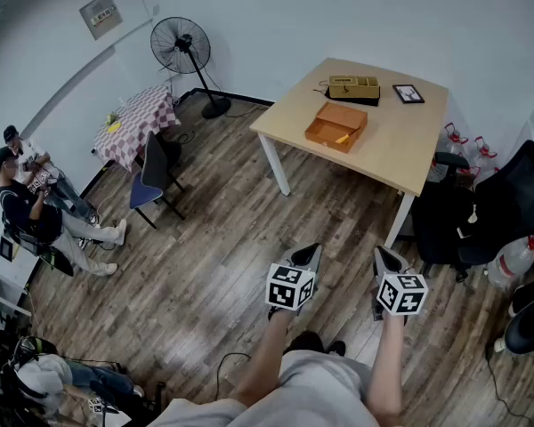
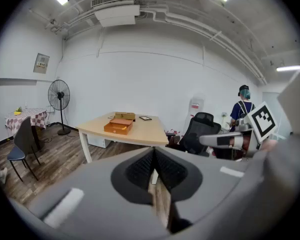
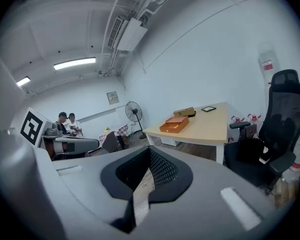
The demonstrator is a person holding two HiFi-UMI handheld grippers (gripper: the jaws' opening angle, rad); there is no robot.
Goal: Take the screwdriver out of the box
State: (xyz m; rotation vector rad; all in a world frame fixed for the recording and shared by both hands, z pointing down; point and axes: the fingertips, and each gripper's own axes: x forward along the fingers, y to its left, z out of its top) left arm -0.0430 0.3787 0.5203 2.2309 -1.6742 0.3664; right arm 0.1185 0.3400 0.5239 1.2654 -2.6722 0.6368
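Screwdriver (image 1: 343, 138): shows only as a small yellow sliver inside the open orange box (image 1: 323, 130), on the table (image 1: 400, 149) across the room, well apart from both grippers.

Near: left gripper (image 1: 310, 254) and right gripper (image 1: 384, 261) are side by side over the wood floor (image 1: 214, 238), noses toward the table. Each gripper view shows its jaws pressed together with nothing pinched. Farther: only the head view looks down into the orange box; both gripper views catch it side-on, contents hidden. The screwdriver's long axis and tip direction are too small to tell. A tan box (image 1: 354, 87) sits behind the orange one. Only the left gripper view shows a standing person (image 2: 244, 109) past the office chair (image 2: 200, 129). Farthest: fan (image 1: 182, 47) at the wall.
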